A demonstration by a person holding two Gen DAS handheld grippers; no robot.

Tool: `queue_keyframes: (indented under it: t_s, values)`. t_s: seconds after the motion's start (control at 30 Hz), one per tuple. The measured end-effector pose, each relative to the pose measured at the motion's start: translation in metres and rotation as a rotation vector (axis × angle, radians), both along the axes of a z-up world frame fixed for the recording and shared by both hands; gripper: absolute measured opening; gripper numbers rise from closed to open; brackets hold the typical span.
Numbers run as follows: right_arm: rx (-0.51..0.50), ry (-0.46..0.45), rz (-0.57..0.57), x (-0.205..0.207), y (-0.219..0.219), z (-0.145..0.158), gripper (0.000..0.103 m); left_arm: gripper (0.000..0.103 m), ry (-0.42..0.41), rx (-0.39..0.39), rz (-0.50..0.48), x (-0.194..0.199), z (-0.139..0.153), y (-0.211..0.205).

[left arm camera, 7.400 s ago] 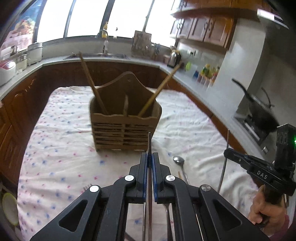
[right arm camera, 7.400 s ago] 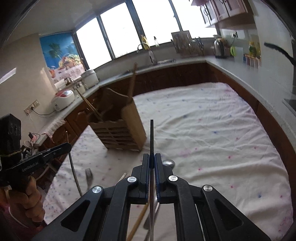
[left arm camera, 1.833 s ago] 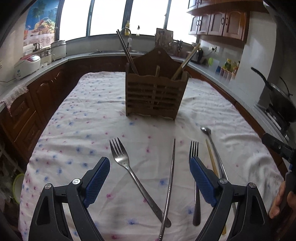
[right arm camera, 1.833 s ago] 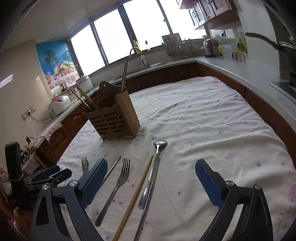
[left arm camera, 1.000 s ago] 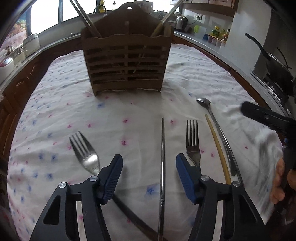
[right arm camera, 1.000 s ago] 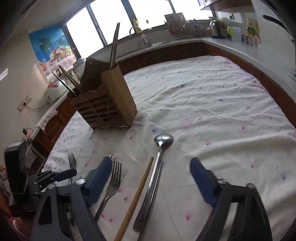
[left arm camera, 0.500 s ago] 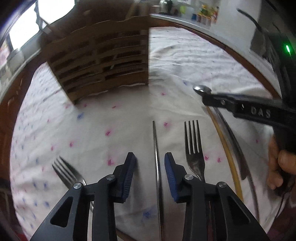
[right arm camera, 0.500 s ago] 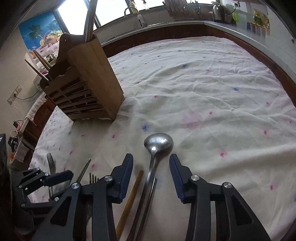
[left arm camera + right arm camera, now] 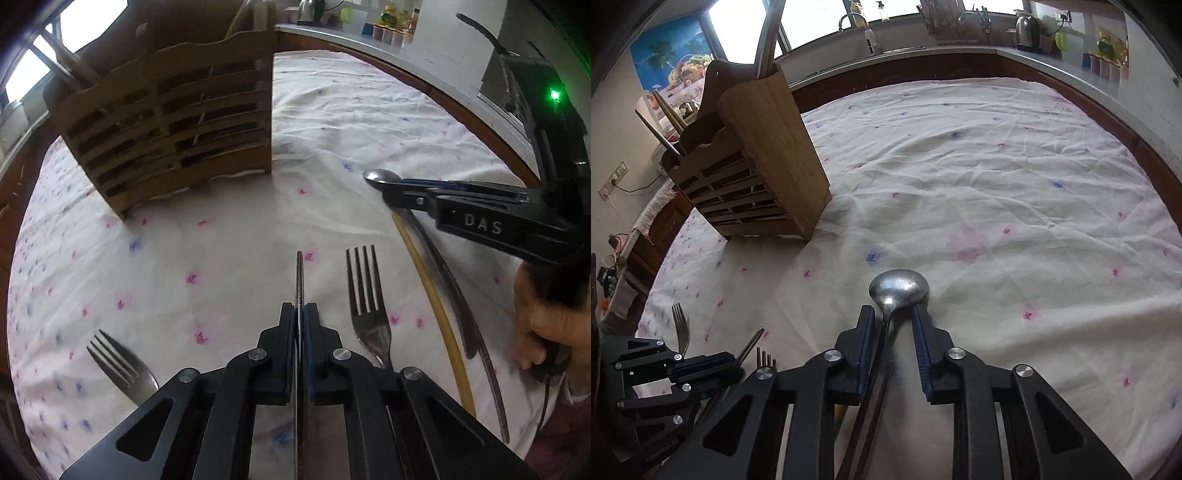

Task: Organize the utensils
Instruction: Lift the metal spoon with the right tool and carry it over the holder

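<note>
A slatted wooden utensil holder (image 9: 173, 122) with a scalloped top edge stands at the far left of a tabletop (image 9: 229, 236) draped in crumpled white cloth dotted with small pink and blue flowers, wooden sticks leaning out of its compartments. Nearer the camera on the left, a steel fork (image 9: 120, 365) lies flat, tines pointing away. At centre, the left hand-held gripper (image 9: 300, 308), matt black with blue pads, is clenched on a thin metal chopstick (image 9: 299, 273), whose slim, straight rod juts forward from between the closed jaws, low over the cloth. Just to its right lies a second steel fork (image 9: 367, 306) with four long tines, then a smooth yellowish wooden chopstick (image 9: 432, 306) and a dark metal chopstick (image 9: 454, 291), both curving away in the fisheye lens. Furthest right, the right hand-held gripper (image 9: 893, 314) sits low over a polished steel spoon (image 9: 898, 288), its jaws narrowly parted on either side of the neck just behind the oval bowl, which rests on the cloth; the pads stand just beside the handle without pressing on it. In the right wrist view the holder's solid bamboo side panel shows a fine vertical grain
</note>
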State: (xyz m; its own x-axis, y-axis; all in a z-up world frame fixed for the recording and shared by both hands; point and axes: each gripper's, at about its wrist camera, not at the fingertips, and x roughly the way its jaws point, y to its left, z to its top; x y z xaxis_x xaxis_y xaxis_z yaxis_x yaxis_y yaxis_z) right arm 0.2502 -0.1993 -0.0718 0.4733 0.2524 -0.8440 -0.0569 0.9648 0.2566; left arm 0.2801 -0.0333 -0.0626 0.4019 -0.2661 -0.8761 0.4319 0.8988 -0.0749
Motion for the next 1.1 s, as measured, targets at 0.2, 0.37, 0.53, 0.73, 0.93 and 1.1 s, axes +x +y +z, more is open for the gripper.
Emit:
queue_keyframes:
  t_s: [0.2, 0.37, 0.53, 0.73, 0.93, 1.1]
  values:
    - [0.014, -0.003, -0.002, 0.0, -0.001, 0.0, 0.022, 0.009, -0.007, 0.081, -0.012, -0.002, 0.001, -0.009]
    - [0.041, -0.003, -0.002, 0.0, -0.001, 0.001, 0.007, 0.003, -0.043, 0.133, -0.047, -0.004, 0.001, -0.023]
    - [0.057, -0.051, -0.004, -0.008, -0.004, 0.02, 0.002, 0.003, -0.059, 0.093, -0.008, -0.007, 0.005, -0.017]
    - [0.077, -0.122, -0.002, -0.021, -0.007, 0.051, 0.002, 0.003, -0.148, -0.009, 0.059, -0.023, 0.044, 0.011]
    - [0.1, -0.194, 0.002, -0.042, -0.005, 0.081, 0.003, 0.003, -0.265, -0.191, 0.16, -0.053, 0.095, 0.06]
    - [0.106, -0.25, 0.005, -0.055, -0.003, 0.102, 0.002, 0.003, -0.348, -0.337, 0.256, -0.079, 0.125, 0.111]
